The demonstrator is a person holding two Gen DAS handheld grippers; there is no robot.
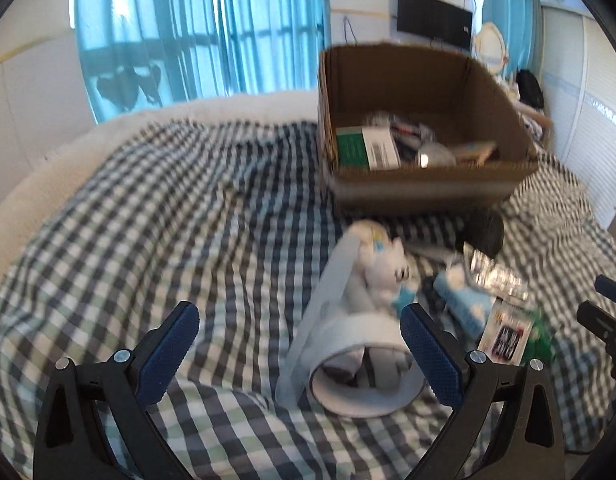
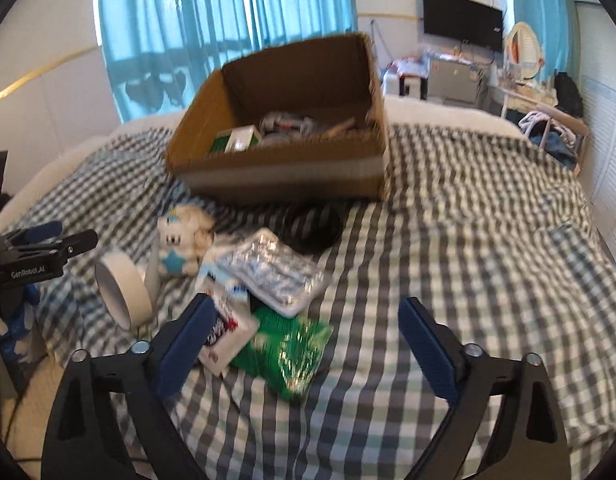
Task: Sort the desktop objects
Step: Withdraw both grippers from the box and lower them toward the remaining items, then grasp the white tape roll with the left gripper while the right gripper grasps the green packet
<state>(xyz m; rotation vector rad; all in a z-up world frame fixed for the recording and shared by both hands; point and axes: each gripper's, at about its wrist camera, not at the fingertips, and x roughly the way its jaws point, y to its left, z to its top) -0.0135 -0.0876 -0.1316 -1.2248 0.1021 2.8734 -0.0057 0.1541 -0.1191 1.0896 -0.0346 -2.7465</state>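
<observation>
A cardboard box [image 1: 424, 184] [image 2: 283, 178] with several items inside stands on the checked bedspread. In front of it lies a pile: a white tape roll [image 1: 364, 368] [image 2: 123, 284], a white plush toy [image 1: 384, 268] [image 2: 183, 236], a silver blister pack [image 2: 271, 276], a white card packet [image 2: 227, 332] and a green packet [image 2: 287, 352]. My left gripper [image 1: 299, 344] is open, its right finger beside the tape roll. My right gripper [image 2: 308, 340] is open above the green packet, holding nothing.
A dark round object [image 2: 312, 228] [image 1: 484, 232] lies between the pile and the box. Blue curtains [image 1: 199, 28] hang behind the bed. A monitor [image 2: 462, 20] and a cluttered desk [image 2: 524, 96] stand at the far right. The bedspread's right side [image 2: 488, 240] is bare.
</observation>
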